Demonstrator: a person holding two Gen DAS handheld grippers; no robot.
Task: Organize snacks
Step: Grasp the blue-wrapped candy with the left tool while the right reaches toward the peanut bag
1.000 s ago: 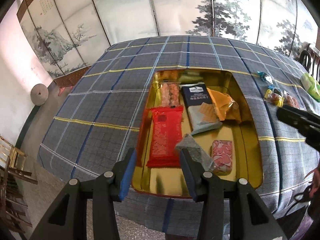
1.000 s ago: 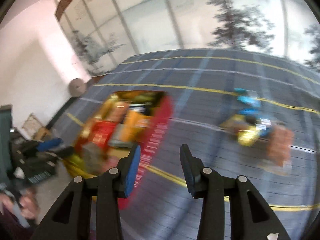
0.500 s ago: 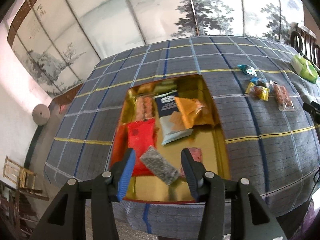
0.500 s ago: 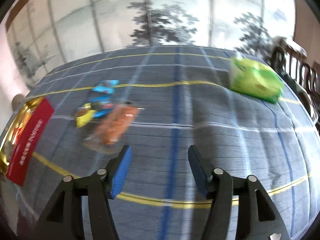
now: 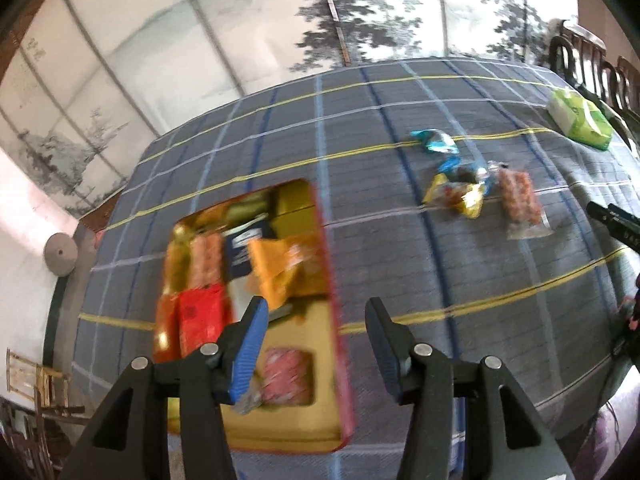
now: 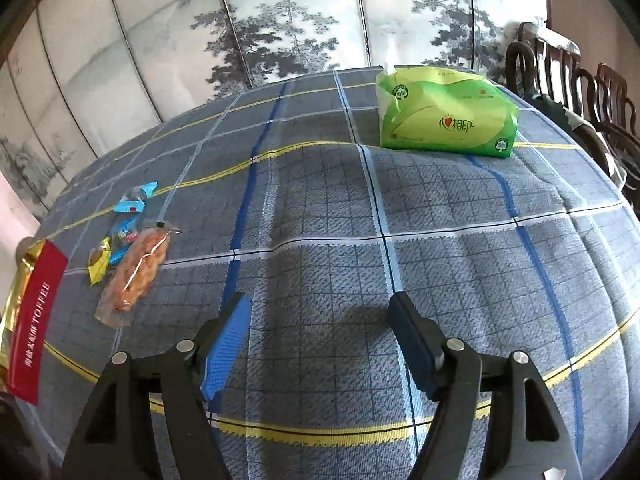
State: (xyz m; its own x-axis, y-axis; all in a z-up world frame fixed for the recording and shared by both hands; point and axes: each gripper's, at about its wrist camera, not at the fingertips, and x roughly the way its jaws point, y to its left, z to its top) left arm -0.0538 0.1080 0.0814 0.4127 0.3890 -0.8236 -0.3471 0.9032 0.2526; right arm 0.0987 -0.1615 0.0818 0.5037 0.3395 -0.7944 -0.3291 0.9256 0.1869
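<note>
A gold tin with a red rim (image 5: 334, 280) lies on the plaid tablecloth and holds several snack packs, among them a red pack (image 5: 198, 316), an orange pack (image 5: 280, 268) and a pink pack (image 5: 288, 376). My left gripper (image 5: 314, 320) is open and empty above the tin's right edge. Loose snacks lie to the right: an orange biscuit pack (image 5: 520, 200) (image 6: 136, 272), a yellow candy (image 5: 460, 196) (image 6: 98, 260) and blue candies (image 5: 434, 140) (image 6: 134, 200). My right gripper (image 6: 320, 320) is open and empty over bare cloth, right of these snacks. The tin's rim (image 6: 32, 320) shows at the left edge.
A green tissue pack (image 6: 444, 120) (image 5: 580, 120) sits at the far right of the table. Dark wooden chairs (image 6: 580, 88) stand beyond it. A painted folding screen (image 6: 280, 20) runs behind the table. The table's near edge drops off below both grippers.
My left gripper let go of the grey pack into the tin and swung right. My right gripper swung right from the tin, past the loose snacks, toward the tissue pack, and opened wider.
</note>
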